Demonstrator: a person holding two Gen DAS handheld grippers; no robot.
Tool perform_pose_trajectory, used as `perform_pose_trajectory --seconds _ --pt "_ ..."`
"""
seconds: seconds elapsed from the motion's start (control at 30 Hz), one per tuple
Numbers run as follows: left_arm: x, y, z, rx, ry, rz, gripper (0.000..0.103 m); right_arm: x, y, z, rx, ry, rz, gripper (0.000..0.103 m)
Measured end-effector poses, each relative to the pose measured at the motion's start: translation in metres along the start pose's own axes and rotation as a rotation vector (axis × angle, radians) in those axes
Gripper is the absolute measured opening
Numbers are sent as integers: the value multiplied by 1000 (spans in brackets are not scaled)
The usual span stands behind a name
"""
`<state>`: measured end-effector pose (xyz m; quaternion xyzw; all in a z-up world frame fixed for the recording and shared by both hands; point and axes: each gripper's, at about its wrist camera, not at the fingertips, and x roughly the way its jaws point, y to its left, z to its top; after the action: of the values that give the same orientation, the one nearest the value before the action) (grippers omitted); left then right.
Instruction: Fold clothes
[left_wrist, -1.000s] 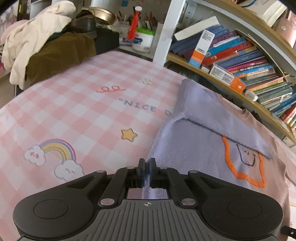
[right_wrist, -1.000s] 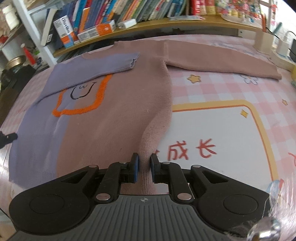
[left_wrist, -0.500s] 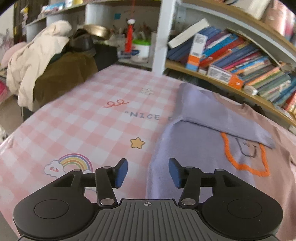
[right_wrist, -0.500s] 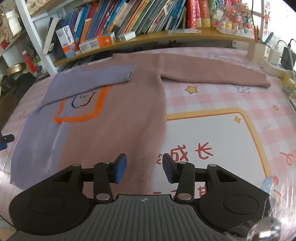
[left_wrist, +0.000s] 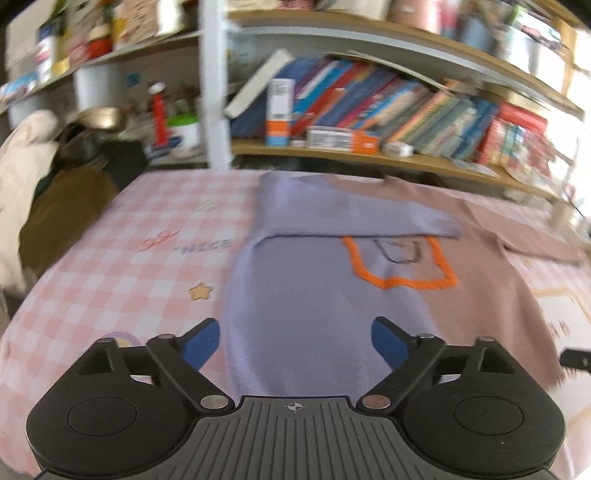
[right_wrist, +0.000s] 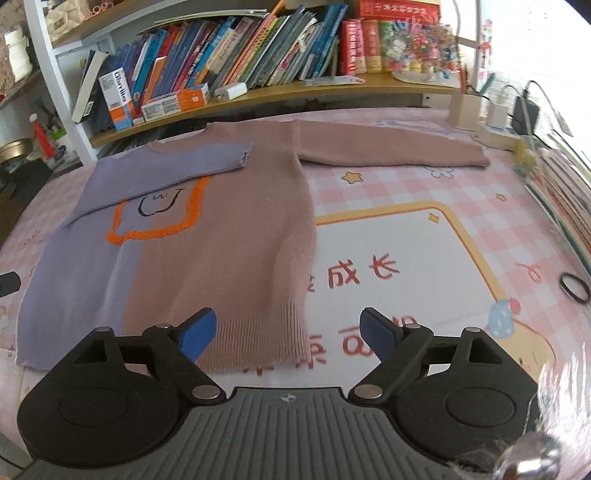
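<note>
A pink checked tablecloth with printed stars and characters is spread over the table, and bookshelves packed with books are set along its far side. A two-tone lilac and dusty-pink sweater is laid flat on it, one sleeve folded across the chest, the other stretched toward a power strip. The left gripper and right gripper have just been opening; their fingers are held wide apart above the hem, nothing clamped. Bare cloth is left to the right.
</note>
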<state>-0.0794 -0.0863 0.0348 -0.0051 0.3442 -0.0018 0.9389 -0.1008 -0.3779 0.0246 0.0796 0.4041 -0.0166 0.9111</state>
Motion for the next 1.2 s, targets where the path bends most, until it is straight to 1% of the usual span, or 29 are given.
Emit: perform_pose_trajectory --seconds 0.03,0.13,0.27,0.47,0.63,0.83,1.03,1.2 --pt "-2 -4 -1 28 -3 -13 97 -3 1 -4 5 -2 -10 85" --pt "-4 -17 -8 110 3 -69 98 -13 5 -15 9 0 -38 86" --pt "0 -24 -17 144 32 -138 98 -24 6 -30 18 12 -89 87" --pt "4 -21 -19 124 31 -185 98 -37 0 -38 46 11 -153 88" --pt "6 -23 -16 114 20 -191 98 -40 2 -35 33 -11 -166 89" --pt "10 -27 -12 104 16 -181 98 -36 -3 -28 17 -21 -159 89" --pt "15 -42 -7 87 18 -141 98 -25 -20 -17 7 -22 -128 89" --pt "21 -69 2 71 10 -82 98 -8 -50 0 -4 -32 -76 89"
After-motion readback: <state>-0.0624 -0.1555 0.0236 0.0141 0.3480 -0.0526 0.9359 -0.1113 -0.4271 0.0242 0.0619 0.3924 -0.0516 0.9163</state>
